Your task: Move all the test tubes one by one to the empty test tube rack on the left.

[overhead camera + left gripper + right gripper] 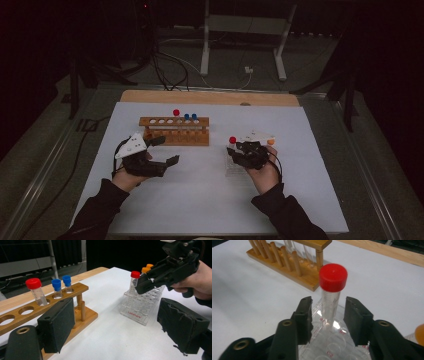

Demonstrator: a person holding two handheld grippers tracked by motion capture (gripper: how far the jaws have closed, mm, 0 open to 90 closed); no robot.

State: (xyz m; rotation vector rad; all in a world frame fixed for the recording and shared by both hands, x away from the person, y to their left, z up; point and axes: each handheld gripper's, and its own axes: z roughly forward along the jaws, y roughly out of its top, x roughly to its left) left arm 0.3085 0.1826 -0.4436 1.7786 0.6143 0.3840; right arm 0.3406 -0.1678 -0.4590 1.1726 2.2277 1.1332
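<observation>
Tube, red-capped [333,290], upright in clear rack [329,345] | between right gripper [328,315] jaws | pads part-open, not touching, holding nothing

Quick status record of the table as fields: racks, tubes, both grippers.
wooden rack: one red-capped and two blue-capped tubes standing in it
clear rack: red-capped tube at one end, orange-capped tubes behind
right gripper: jaws either side of the red-capped tube, gaps visible, not pressing
left gripper: open, empty, between the two racks
</observation>
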